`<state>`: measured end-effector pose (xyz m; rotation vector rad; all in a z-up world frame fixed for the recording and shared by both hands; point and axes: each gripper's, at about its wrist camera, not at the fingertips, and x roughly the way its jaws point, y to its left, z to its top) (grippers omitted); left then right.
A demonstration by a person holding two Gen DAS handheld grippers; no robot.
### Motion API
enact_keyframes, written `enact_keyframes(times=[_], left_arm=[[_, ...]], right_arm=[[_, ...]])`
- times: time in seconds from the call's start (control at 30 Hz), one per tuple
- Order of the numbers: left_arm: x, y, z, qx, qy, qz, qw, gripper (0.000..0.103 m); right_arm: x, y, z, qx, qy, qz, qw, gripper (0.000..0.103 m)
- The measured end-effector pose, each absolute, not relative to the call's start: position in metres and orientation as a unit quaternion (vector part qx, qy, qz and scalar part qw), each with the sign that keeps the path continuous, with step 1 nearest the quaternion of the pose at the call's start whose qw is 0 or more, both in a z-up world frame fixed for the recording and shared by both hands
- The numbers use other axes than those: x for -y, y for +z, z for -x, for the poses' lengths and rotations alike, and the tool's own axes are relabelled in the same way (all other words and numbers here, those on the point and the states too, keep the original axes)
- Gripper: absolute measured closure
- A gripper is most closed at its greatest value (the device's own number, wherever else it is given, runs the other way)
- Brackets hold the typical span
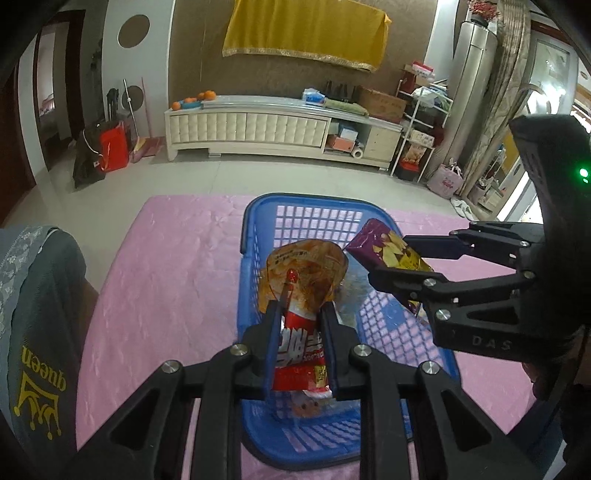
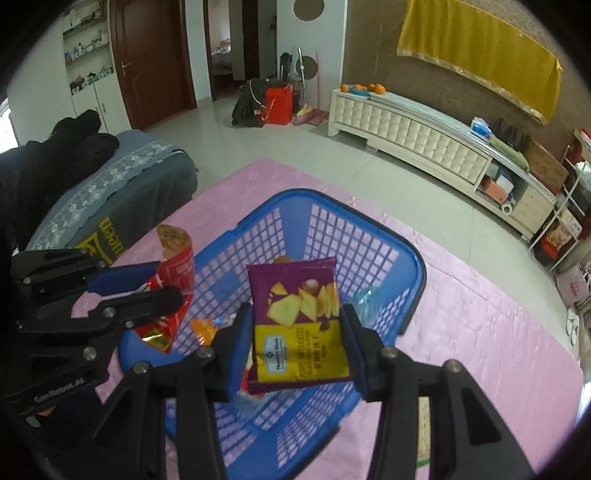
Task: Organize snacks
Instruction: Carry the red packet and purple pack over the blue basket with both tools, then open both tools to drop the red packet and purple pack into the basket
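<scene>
A blue plastic basket (image 1: 255, 236) with lattice walls is being carried by a surface covered in a pink quilted cloth (image 1: 166, 266); what lies under the cloth cannot be told. The left hand-held gripper (image 1: 300, 314) is being kept clamped on a red snack packet (image 1: 299, 343), whose clear upper half is being shown above the basket's inside. The right hand-held gripper (image 2: 295, 321) is being kept clamped on a purple and yellow crisp packet (image 2: 295, 314), which is likewise being held over the basket's open top. In the right wrist view a few small wrapped snacks (image 2: 205, 328) are being seen lying on the basket floor, though they are too blurred to be named.

A grey cushion (image 1: 33, 314) with a yellow crown print is being seen at the cloth's left edge. Beyond the cloth, a pale tiled floor (image 1: 184, 177) is being shown, and a long cream cabinet (image 1: 243, 129) is being stood against a brown wall. Oranges (image 1: 201, 96) in a blue dish are being kept on the cabinet's left end, with a cardboard box (image 1: 380, 101) and a tissue pack near its right end. A yellow cloth (image 1: 306, 29) is being hung on the wall above. A red bag (image 1: 112, 147) and a dark bag are being left on the floor near a broom, beside a dark wooden door (image 2: 147, 62). A wire rack (image 1: 421, 122) and a tall standing air conditioner (image 1: 472, 74) are being seen at the right.
</scene>
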<state>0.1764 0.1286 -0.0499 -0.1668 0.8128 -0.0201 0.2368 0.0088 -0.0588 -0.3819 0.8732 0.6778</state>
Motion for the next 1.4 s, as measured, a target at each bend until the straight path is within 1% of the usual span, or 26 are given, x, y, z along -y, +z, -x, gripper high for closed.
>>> enact_keyframes(times=[0.2, 0.27, 0.3, 0.33, 0.4, 0.83, 1.17, 1.4], left_arm=[[-0.132, -0.055, -0.188, -0.402, -0.012, 0.106, 0.91, 0.083], [-0.129, -0.055, -0.185, -0.403, -0.008, 0.104, 0.909, 0.083], [-0.127, -0.055, -0.184, -0.405, -0.008, 0.104, 0.908, 0.083], [-0.126, -0.055, -0.183, -0.407, -0.006, 0.103, 0.908, 0.083], [-0.122, -0.054, -0.179, -0.41, -0.003, 0.098, 0.907, 0.083], [-0.091, -0.037, -0.147, -0.411, -0.018, 0.084, 0.908, 0.083], [-0.056, -0.034, -0.161, -0.421, -0.047, 0.06, 0.904, 0.082], [-0.042, -0.049, -0.181, -0.438, -0.056, 0.046, 0.896, 0.082]], right_arm=[[-0.018, -0.071, -0.272, -0.427, 0.309, 0.196, 0.827, 0.052], [-0.021, -0.075, -0.278, -0.44, 0.306, 0.193, 0.822, 0.05], [-0.023, -0.076, -0.281, -0.447, 0.303, 0.192, 0.82, 0.045], [-0.022, -0.079, -0.281, -0.456, 0.297, 0.191, 0.817, 0.032], [-0.019, -0.081, -0.277, -0.456, 0.288, 0.19, 0.821, 0.018], [0.031, -0.053, -0.228, -0.432, 0.273, 0.181, 0.84, 0.017], [0.073, -0.049, -0.216, -0.434, 0.256, 0.139, 0.853, 0.017], [0.09, -0.053, -0.218, -0.426, 0.253, 0.119, 0.86, 0.017]])
